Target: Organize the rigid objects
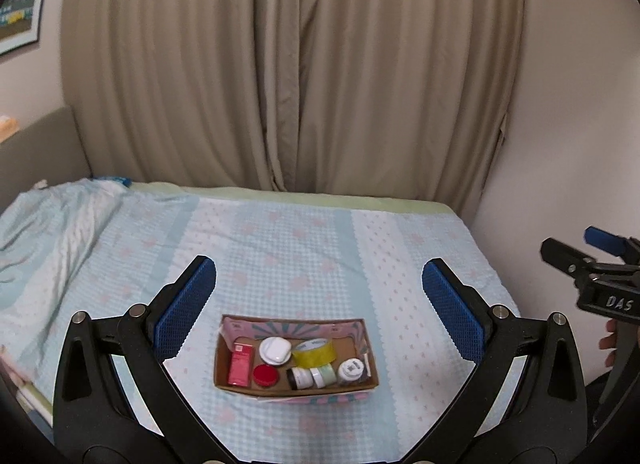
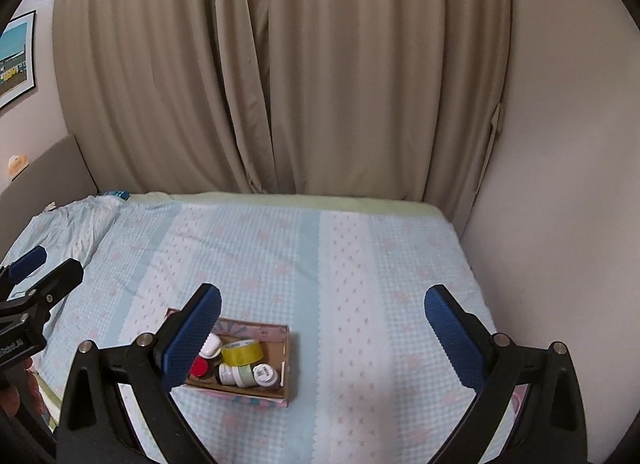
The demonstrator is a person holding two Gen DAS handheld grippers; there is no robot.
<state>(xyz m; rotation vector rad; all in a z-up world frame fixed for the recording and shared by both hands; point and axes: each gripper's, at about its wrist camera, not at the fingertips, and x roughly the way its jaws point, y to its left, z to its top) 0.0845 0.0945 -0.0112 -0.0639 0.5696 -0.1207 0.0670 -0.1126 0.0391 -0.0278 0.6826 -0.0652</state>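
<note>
Two grippers hang wide open over the bed (image 1: 280, 248), holding nothing: the left gripper (image 1: 319, 296) above the box (image 1: 296, 391), the right gripper (image 2: 322, 324) to its right. Inside the box lie a tape roll (image 1: 314, 353), red carton (image 1: 241, 365), white case (image 1: 274, 350), red lid (image 1: 265, 375) and three small jars (image 1: 327, 374).

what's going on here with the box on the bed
A person holds a hand-held gripper in each hand above a bed. Both the left hand-held gripper and the right hand-held gripper are open and hold nothing. On the bedspread sits a small cardboard box already holding a red box, a red lid, a white case, a yellow tape roll and some small jars. Nothing is being touched.
</note>
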